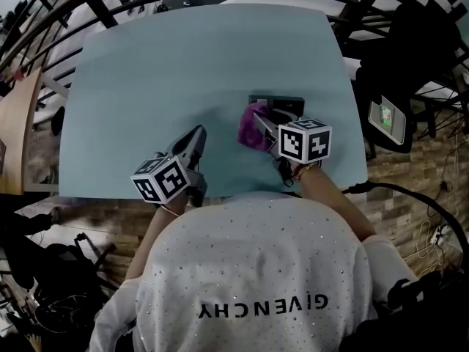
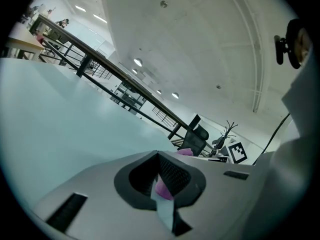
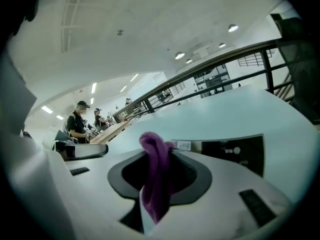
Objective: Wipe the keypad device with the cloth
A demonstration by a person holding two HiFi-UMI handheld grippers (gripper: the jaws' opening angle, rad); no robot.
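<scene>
- We see the right claw (image 1: pixel 259 128) pinching a purple fabric cloth (image 3: pixel 155 179) at the black rectangular keypad device (image 1: pixel 284 102).
- Left claw (image 1: pixel 196 135) pressed together, empty, over the pale blue surface (image 1: pixel 183 64).

Hand-held gripper (image 3: pixel 159 184) pinches cloth (image 3: pixel 152 151) (purple).

A pale blue-green rectangular table top (image 1: pixel 183 64), smooth and matt, fills the middle of the head view, with black metal railings (image 1: pixel 110 9) beyond its far edge. Directly on it, in its right half and nearer the front edge than the far one, lies a flat dark rectangular keypad device (image 1: pixel 282 101). The device's left end is hidden under a crumpled purple cloth (image 1: pixel 251 127).
</scene>
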